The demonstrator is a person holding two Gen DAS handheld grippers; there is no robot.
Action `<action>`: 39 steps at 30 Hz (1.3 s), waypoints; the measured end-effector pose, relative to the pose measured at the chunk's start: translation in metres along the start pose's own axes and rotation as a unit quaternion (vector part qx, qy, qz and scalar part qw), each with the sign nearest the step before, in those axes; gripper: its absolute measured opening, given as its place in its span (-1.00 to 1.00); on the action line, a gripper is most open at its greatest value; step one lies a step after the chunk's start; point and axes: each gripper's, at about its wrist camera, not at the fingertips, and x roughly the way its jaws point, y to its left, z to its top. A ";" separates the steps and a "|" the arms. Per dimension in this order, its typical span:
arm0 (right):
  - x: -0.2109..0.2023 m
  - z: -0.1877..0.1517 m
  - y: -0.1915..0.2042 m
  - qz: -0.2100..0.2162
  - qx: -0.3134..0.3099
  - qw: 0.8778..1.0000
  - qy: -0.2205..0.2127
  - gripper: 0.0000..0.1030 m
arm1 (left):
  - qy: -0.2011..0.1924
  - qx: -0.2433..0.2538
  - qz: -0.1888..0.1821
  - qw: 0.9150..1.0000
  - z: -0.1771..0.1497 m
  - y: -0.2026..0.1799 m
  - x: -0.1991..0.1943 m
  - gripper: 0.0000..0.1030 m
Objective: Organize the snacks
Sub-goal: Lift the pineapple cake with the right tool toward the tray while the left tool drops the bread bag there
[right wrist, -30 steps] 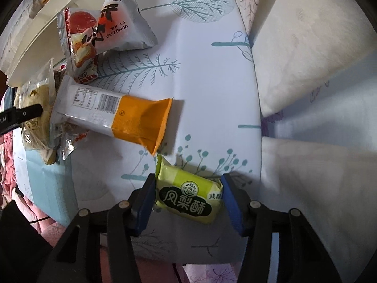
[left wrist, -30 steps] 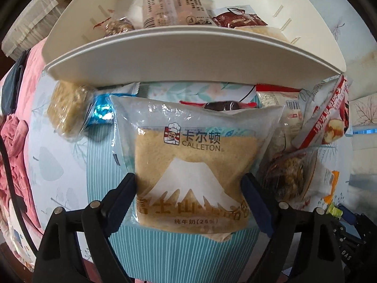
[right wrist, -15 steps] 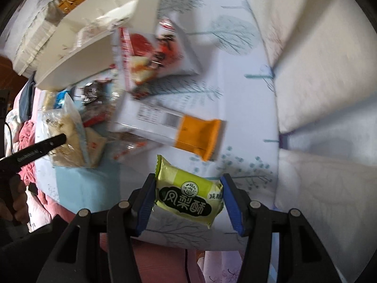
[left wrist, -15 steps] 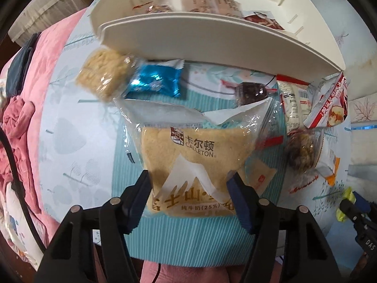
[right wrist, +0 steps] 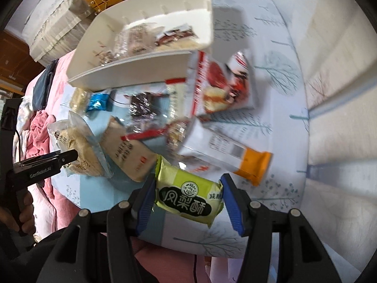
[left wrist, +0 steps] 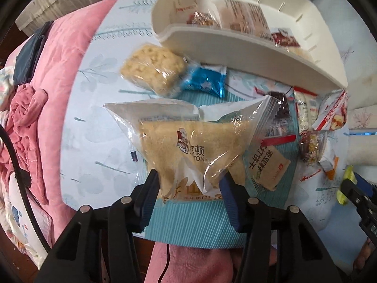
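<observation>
Your left gripper (left wrist: pixel 189 188) covers the lower edge of the bread bag (left wrist: pixel 188 146), and creased film breaks up its printed name. At two o'clock from that bag, the white bin's (left wrist: pixel 235 47) near wall hides the lower parts of the packets inside it. In the left wrist view the right gripper (left wrist: pixel 358 193) is cut off at four o'clock, with only a sliver of yellow-green wrapper showing. In the right wrist view the red-and-white packet (right wrist: pixel 223 82) at twelve o'clock is smeared by blur; its print is unreadable. The dark wrapped sweet (right wrist: pixel 143 105) there is too blurred to identify.
</observation>
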 end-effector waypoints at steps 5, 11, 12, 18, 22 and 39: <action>-0.006 0.016 0.021 0.005 -0.012 1.000 -0.010 0.07 | -0.020 0.019 -0.005 1.000 0.019 0.007 -0.037 -0.03; -0.017 0.041 0.042 0.013 -0.020 0.999 -0.032 0.07 | -0.052 0.043 -0.016 0.998 0.045 0.007 -0.082 -0.03; -0.020 0.044 0.044 0.014 -0.021 0.999 -0.035 0.07 | -0.058 0.048 -0.017 0.997 0.050 0.006 -0.088 -0.03; -0.032 0.070 0.060 0.016 -0.025 0.997 -0.068 0.07 | -0.093 0.076 -0.019 0.993 0.082 0.002 -0.119 -0.02; -0.037 0.086 0.067 0.011 -0.026 0.996 -0.088 0.07 | -0.108 0.088 -0.020 0.990 0.102 0.000 -0.127 -0.02; -0.035 0.125 0.073 0.025 0.033 0.984 -0.172 0.07 | -0.162 0.104 -0.107 0.975 0.161 -0.001 -0.111 -0.02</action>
